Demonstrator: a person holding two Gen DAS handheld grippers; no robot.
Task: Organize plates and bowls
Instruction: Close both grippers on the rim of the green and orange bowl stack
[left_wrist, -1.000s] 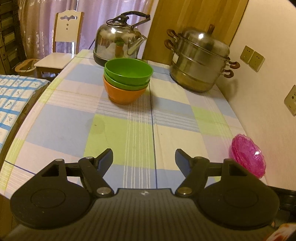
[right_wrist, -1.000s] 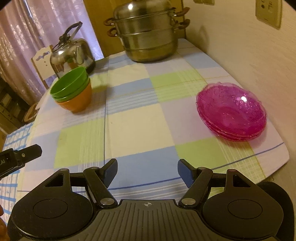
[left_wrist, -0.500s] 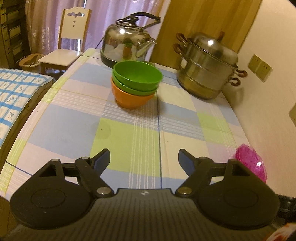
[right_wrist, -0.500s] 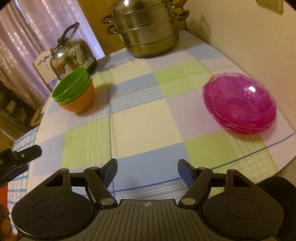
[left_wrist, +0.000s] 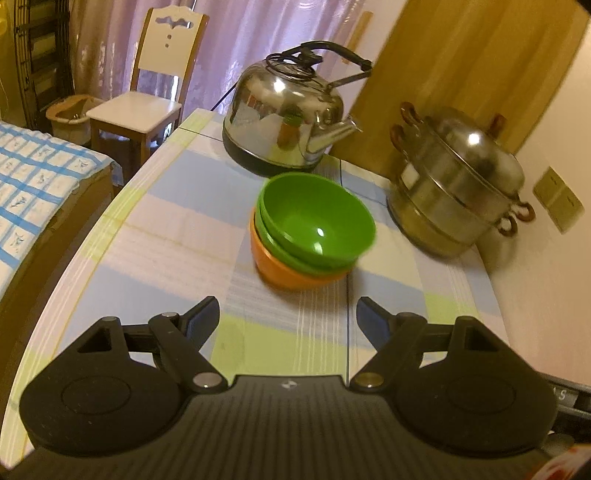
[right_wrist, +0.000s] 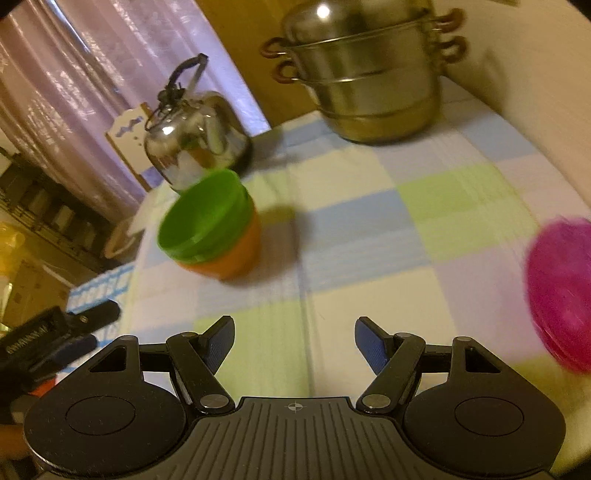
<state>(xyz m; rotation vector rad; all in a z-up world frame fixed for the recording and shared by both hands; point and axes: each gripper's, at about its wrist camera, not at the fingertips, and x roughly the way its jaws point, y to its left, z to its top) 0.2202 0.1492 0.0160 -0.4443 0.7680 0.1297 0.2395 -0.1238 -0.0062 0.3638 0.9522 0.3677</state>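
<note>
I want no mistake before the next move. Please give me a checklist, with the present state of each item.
1. Left gripper empty, jaws apart: ok.
2. Right gripper empty, jaws apart: ok.
3. Bowls nested in one stack, green in orange: ok, though the top green one sits a little tilted.
4. Bare cloth between left gripper and bowls: ok.
5. Kettle and steamer stand apart from the bowls: ok.
6. Pink plates stacked evenly: cannot tell, they are blurred and cut by the picture edge.
</note>
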